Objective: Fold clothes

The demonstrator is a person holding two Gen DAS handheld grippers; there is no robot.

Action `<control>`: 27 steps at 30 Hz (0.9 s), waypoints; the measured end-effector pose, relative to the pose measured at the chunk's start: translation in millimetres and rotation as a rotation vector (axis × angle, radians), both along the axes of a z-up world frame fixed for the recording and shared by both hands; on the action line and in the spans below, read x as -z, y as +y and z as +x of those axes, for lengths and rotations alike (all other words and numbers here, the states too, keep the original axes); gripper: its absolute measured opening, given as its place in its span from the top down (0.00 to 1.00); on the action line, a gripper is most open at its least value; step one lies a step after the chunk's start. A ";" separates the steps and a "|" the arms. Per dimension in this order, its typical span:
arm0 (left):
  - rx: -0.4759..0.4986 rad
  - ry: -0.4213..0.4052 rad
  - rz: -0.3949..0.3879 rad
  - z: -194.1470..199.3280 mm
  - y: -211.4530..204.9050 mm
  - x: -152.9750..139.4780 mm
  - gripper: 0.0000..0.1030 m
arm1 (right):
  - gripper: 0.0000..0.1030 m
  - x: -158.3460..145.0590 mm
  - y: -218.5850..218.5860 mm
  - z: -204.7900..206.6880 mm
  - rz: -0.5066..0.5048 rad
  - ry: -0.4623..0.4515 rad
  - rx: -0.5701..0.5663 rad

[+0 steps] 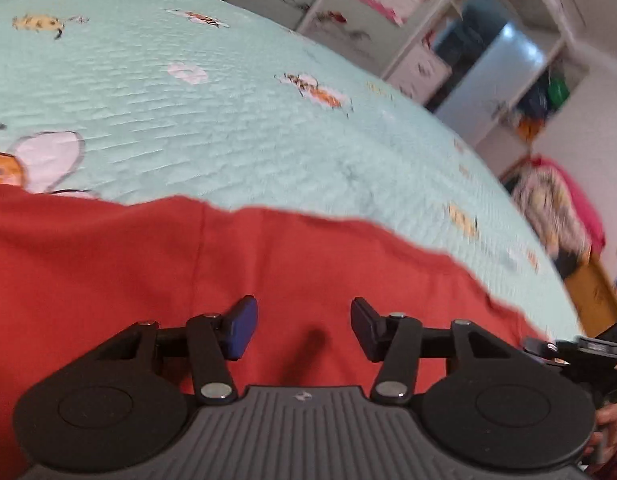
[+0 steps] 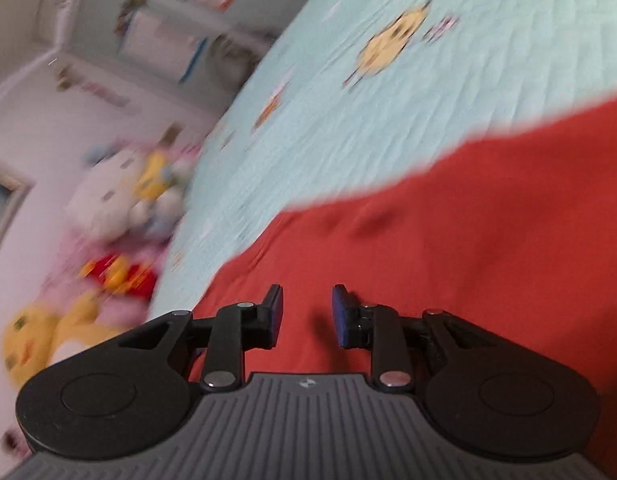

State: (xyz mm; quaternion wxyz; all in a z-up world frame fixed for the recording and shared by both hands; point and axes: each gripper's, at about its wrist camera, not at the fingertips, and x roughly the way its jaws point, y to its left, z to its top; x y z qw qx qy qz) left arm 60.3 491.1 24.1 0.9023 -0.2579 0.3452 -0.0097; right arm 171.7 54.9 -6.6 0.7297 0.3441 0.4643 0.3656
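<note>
Left wrist view: red garment point(image 1: 188, 264) lies spread on the bed point(image 1: 228, 128), covering the near part of the bedspread; its far edge is wavy and no finished fold shows, so folding looks at an early stage with most left to do; left gripper point(image 1: 304, 328) hangs over the garment, jaws about half open, nothing between them, no contact visible.

Right wrist view: blurred; same garment point(image 2: 468, 240) beneath the right gripper point(image 2: 307, 316); jaws narrowly parted, empty, pads clear of the cloth; soft toys point(image 2: 120, 216) lie beyond the garment's edge, beside the bed point(image 2: 428, 92).
</note>
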 end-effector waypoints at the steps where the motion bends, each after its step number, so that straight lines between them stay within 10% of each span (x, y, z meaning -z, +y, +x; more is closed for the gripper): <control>1: 0.013 0.004 0.019 -12.5 -2.9 -4.1 0.44 | 0.73 -0.6 1.1 -14.5 0.011 0.017 -0.056; 11: 0.426 0.115 0.240 -173.4 -98.7 -22.7 0.42 | 0.72 -11.9 -31.9 -233.8 -0.177 0.031 -0.368; 14: 0.407 0.007 0.175 -183.7 -122.1 -36.3 0.39 | 0.70 -28.5 -28.5 -238.1 -0.125 -0.024 -0.300; 19: 0.333 0.135 0.112 -167.9 -147.5 -4.5 0.41 | 0.68 -15.7 12.5 -203.0 0.020 0.026 -0.081; 27: 0.503 0.208 0.299 -299.5 -151.5 -4.2 0.38 | 0.69 8.5 9.6 -326.9 -0.150 0.108 -0.405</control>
